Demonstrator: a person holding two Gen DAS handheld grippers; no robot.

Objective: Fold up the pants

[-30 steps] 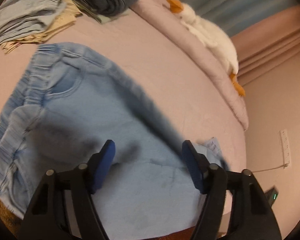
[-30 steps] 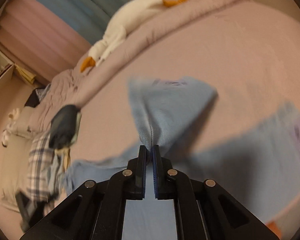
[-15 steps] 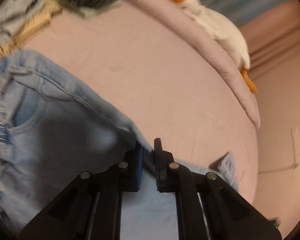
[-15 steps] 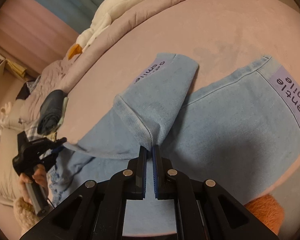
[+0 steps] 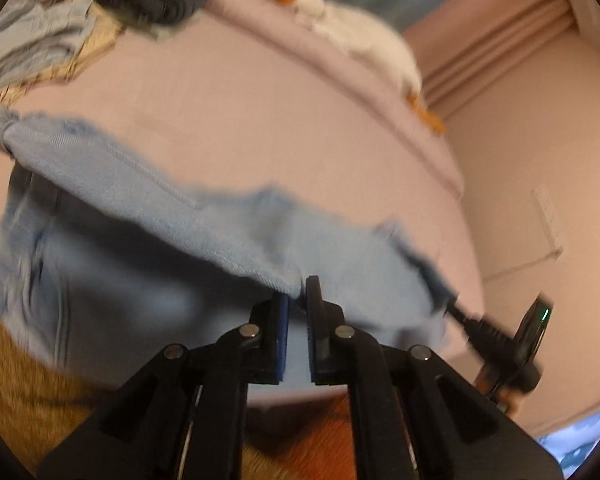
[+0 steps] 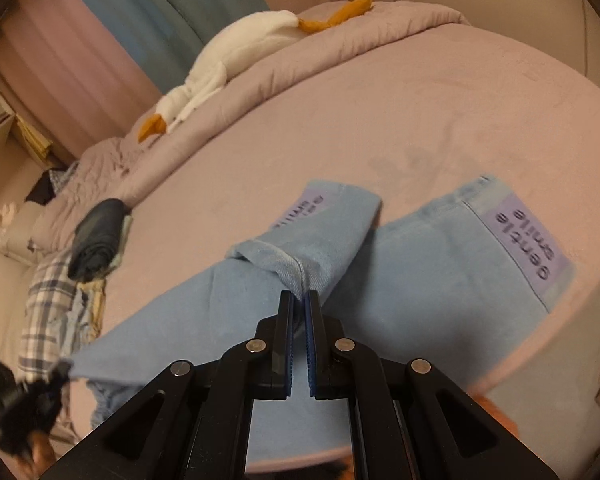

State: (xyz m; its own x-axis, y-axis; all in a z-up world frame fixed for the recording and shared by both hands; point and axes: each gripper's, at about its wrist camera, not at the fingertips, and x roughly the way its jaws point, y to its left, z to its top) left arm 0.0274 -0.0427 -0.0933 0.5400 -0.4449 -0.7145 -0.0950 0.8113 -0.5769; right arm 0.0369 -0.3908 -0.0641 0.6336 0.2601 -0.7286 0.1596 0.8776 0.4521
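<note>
We see both claws, left claw (image 5: 297, 294) and right claw (image 6: 299, 300), clamped on the pants (image 6: 420, 264) (probably one leg's edge), above the bed (image 6: 440, 100).

Two hand-held grippers, both of black plastic. On the left gripper (image 5: 297, 300): angular linkage arms with triangular openings, four round silver screws at the joints, blue ribbed pads on the inner side of the fingers (image 5: 283, 322). Same build on the right gripper (image 6: 299, 312): black arms, four silver screws, blue toothed pads (image 6: 309, 340). At the right edge of the left wrist view, a small green light on the other gripper's black body, blurred.
</note>
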